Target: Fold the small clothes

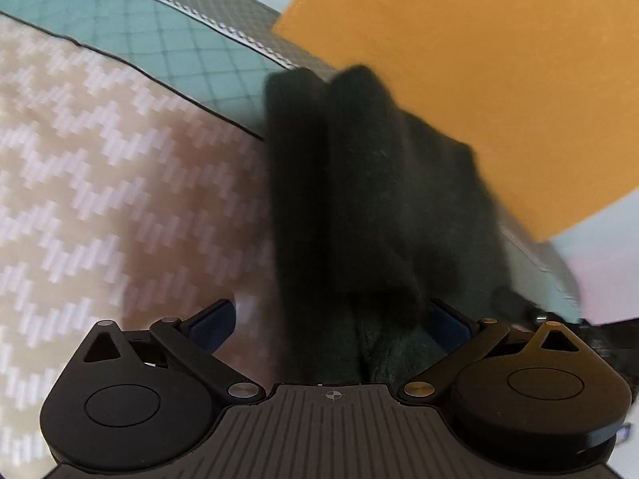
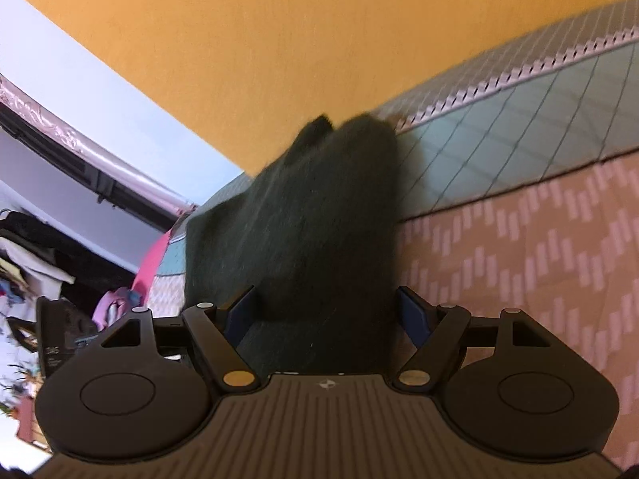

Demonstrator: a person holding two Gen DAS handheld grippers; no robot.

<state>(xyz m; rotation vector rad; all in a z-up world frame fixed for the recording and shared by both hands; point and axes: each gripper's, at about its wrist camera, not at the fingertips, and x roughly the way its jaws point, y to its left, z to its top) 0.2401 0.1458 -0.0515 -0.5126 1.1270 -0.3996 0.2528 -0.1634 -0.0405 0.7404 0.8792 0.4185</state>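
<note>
- Home bedroom, going by the bedding and clutter.
- Bed cover (image 1: 100, 183) with beige zigzag weave fills the left wrist view from 7 to 10 o'clock; teal quilted band (image 1: 167, 44) along its edge at 11.
- Orange wall (image 2: 259, 40) across 12 o'clock in the right wrist view, pale wall (image 2: 100, 92) beside it at 10.
- Curtain rod (image 2: 92, 155) at 9 o'clock.
- Pile of clothes (image 2: 116, 303) and household clutter at 8 o'clock, blurred.

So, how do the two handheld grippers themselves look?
Both look alike. The left gripper and right gripper have matte black bodies, ribbed centre plates with a small crosshair mark, two round black discs, black linkage arms with silver and brass pivot pins, and dark blue finger pads. No cables or sleeves show.
</note>
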